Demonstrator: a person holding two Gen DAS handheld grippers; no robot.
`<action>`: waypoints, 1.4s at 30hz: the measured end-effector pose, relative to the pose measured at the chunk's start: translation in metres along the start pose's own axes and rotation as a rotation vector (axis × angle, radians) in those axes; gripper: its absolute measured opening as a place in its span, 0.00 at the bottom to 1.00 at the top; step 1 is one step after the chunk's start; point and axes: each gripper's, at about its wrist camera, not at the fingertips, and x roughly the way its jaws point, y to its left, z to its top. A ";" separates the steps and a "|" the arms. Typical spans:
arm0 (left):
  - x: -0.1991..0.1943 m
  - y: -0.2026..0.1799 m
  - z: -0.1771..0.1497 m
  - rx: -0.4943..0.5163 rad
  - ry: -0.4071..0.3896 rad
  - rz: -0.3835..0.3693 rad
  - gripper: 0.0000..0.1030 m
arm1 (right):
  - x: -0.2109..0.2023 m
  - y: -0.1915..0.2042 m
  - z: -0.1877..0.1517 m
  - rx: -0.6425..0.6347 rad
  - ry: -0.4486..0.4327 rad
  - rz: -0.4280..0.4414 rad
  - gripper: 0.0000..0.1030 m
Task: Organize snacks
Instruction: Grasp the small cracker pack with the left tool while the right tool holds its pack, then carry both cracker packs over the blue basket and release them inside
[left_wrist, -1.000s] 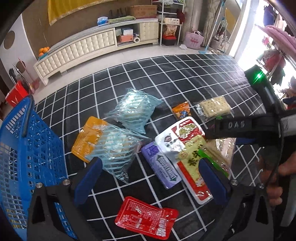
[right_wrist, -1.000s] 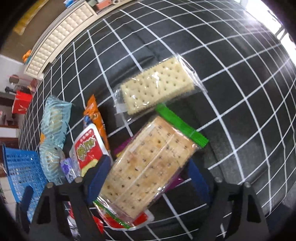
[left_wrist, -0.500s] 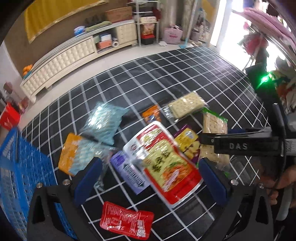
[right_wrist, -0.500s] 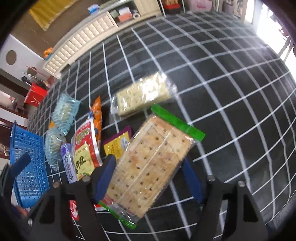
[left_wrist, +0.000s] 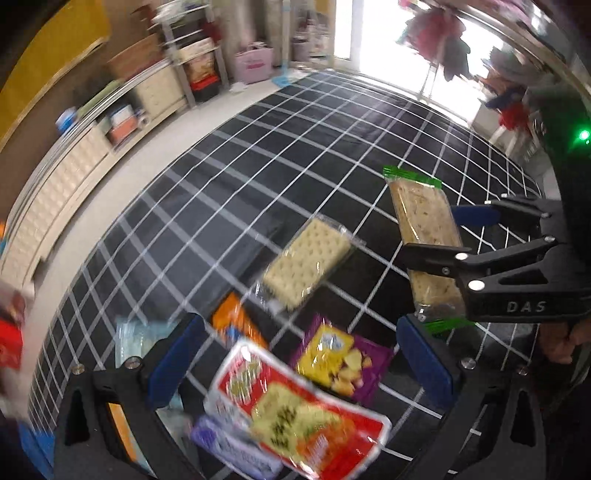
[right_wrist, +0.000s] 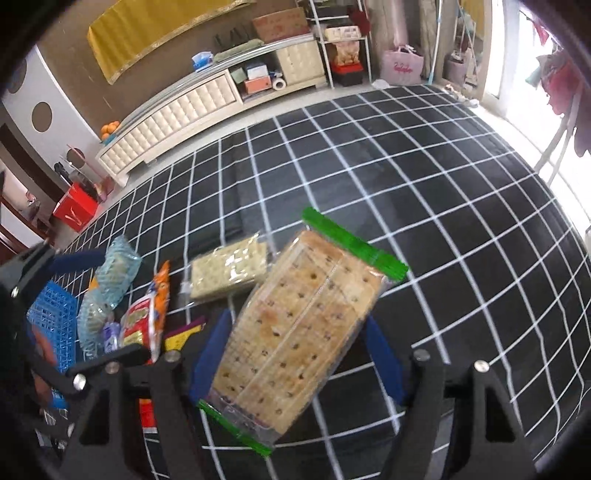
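The green-sealed cracker pack (right_wrist: 303, 328) is gripped above the checked floor mat (right_wrist: 443, 206) by the right gripper (right_wrist: 295, 354), the left gripper (left_wrist: 295, 358) spread and empty; slippage is risked by the slick film before the blue basket (right_wrist: 51, 317).

A black white-gridded rug (right_wrist: 424, 206) fronts a cream cabinet (right_wrist: 173, 122); daylight, perhaps a doorway, right.

We see the green-ended cracker pack (right_wrist: 299, 328) lifted and tilted, with the other snack packets (left_wrist: 306, 417) scattered flat on the checked rug (right_wrist: 424, 184).
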 end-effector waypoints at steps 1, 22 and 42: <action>0.007 0.001 0.006 0.023 0.012 0.009 1.00 | 0.003 0.005 0.003 -0.002 -0.006 -0.003 0.74; 0.095 -0.010 0.043 0.145 0.170 -0.142 0.61 | 0.016 -0.010 0.010 0.027 0.019 -0.020 0.74; -0.019 0.013 0.016 0.004 -0.020 -0.078 0.46 | -0.010 0.031 0.005 -0.037 -0.002 -0.038 0.74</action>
